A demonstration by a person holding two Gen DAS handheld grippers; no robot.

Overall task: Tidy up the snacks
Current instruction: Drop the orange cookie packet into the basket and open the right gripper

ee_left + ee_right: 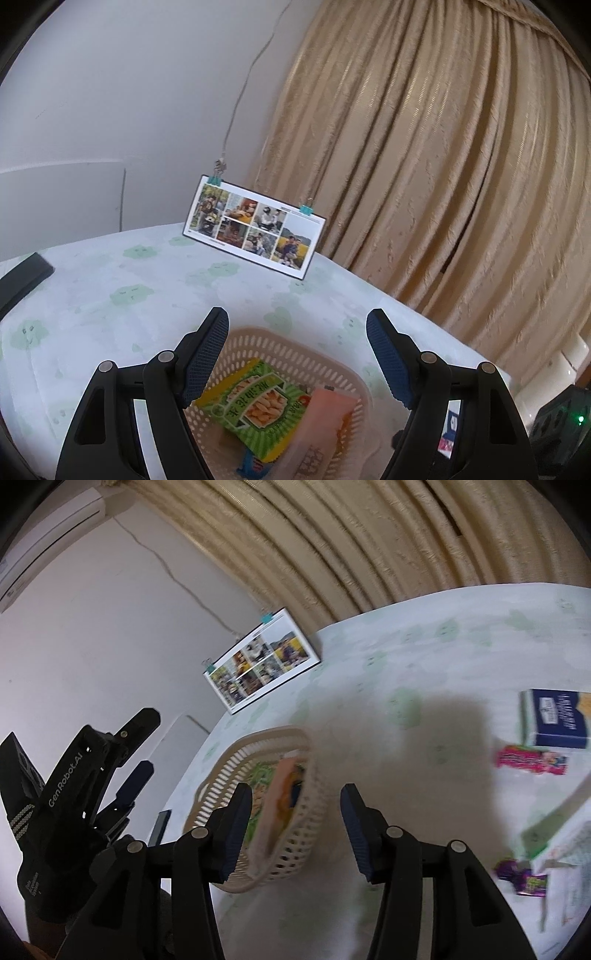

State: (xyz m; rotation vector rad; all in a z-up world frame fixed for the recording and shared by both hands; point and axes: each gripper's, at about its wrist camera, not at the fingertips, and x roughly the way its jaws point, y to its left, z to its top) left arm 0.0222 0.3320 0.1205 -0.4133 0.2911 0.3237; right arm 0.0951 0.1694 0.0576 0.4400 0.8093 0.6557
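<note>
A beige perforated basket (334, 363) (295, 834) stands on the table and holds a green snack packet (258, 402), a pink packet (325, 417) and others beneath. My left gripper (297, 354) hovers open above the basket with nothing between its fingers. My right gripper (295, 827) is open too, empty, just right of the basket. The left gripper's body (74, 805) shows at the left of the right wrist view. On the cloth to the right lie a blue box (557, 718), a pink packet (532, 760) and a purple packet (521, 877).
A photo calendar (255, 225) (260, 661) stands at the table's far edge before a beige curtain (443, 166). A dark flat object (22, 277) lies at the left edge of the pale green patterned tablecloth (110, 295). A black device (561, 421) with a green light sits at right.
</note>
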